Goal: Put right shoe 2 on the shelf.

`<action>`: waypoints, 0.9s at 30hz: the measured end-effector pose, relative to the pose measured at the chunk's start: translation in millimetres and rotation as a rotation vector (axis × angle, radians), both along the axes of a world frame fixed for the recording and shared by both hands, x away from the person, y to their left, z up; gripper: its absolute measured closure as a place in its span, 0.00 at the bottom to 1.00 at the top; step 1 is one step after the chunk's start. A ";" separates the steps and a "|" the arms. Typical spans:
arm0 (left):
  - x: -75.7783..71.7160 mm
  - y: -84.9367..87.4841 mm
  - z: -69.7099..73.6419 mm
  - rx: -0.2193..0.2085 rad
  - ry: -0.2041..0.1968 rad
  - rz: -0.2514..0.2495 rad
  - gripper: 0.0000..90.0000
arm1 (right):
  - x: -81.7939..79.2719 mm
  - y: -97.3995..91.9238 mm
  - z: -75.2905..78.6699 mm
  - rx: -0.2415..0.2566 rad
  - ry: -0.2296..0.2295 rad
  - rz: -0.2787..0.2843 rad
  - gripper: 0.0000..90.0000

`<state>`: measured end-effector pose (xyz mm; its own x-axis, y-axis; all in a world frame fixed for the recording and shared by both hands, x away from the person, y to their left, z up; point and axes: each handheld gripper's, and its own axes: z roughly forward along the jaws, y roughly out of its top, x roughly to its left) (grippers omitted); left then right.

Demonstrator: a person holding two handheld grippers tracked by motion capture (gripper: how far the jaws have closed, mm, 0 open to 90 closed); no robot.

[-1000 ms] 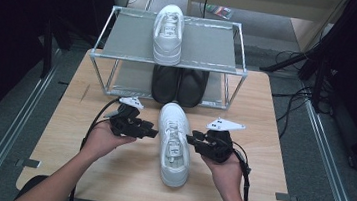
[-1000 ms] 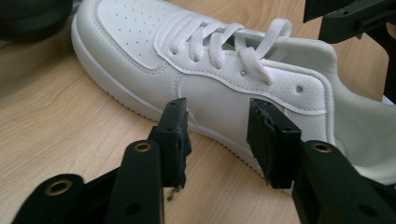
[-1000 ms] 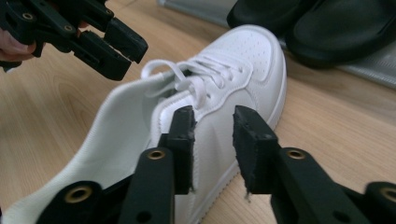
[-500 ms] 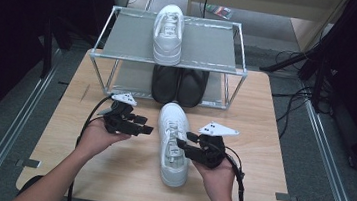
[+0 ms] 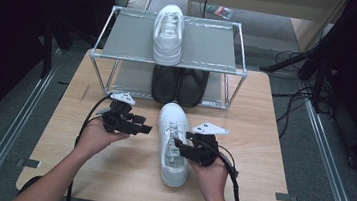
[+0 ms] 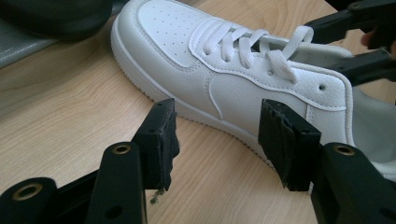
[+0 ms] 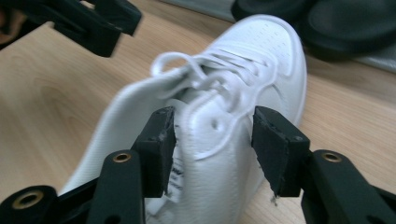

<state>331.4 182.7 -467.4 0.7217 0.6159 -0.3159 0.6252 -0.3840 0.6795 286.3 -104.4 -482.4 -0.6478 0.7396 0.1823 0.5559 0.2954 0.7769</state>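
High view: the left gripper [image 5: 144, 128] has drawn back from the white lace-up leather sneaker [image 5: 173, 142] lying mid-bench [image 5: 62, 133], jaws released. The right gripper [image 5: 179, 148], its jaws just opening, straddles the collar ungripped. Open wood lies left; the metal shoe rack [image 5: 122, 39] bounds the far edge.

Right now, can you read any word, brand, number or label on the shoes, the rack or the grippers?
No text is readable.
White shoe on the table: a tag inside its collar, print too blurred to read.
White shoe on the rack: no legible marking.
Black shoes: none visible.
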 end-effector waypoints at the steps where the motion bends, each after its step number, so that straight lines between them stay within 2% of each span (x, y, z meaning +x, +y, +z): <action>1: 0.1 0.5 -0.3 0.001 -0.001 0.002 0.53 | 2.0 -0.9 -2.0 0.016 0.008 0.001 0.55; 3: 0.3 1.6 -0.9 0.003 0.001 0.007 0.53 | 3.5 -0.6 -3.6 0.033 0.007 -0.004 0.54; 8: 0.5 3.1 -1.7 0.004 0.008 0.005 0.53 | 2.2 4.8 -6.7 0.020 -0.015 -0.021 0.53; 10: 0.0 2.8 -1.4 0.004 0.008 0.006 0.53 | 0.3 6.2 -12.8 -0.001 -0.038 -0.038 0.51; 12: -0.2 1.7 -1.6 0.006 0.004 0.008 0.53 | 1.1 5.5 -16.2 -0.002 -0.038 -0.040 0.51; 16: 0.7 2.1 -2.5 0.007 0.010 0.005 0.53 | 5.4 -3.6 -22.4 0.069 -0.007 -0.068 0.58; 19: 1.2 2.6 -2.8 0.003 0.011 0.012 0.52 | 4.5 -2.5 -22.1 0.057 -0.019 -0.067 0.63; 21: 1.8 3.5 -2.9 0.003 0.013 0.012 0.52 | 2.6 -1.5 -20.8 0.044 -0.035 -0.078 0.71; 22: 1.8 4.0 -2.7 0.002 0.013 0.011 0.52 | 0.5 -2.0 -19.1 0.042 -0.049 -0.097 0.79; 27: 2.0 5.3 -2.4 0.001 0.005 0.021 0.52 | 2.9 -8.5 -18.2 0.074 -0.030 -0.106 0.88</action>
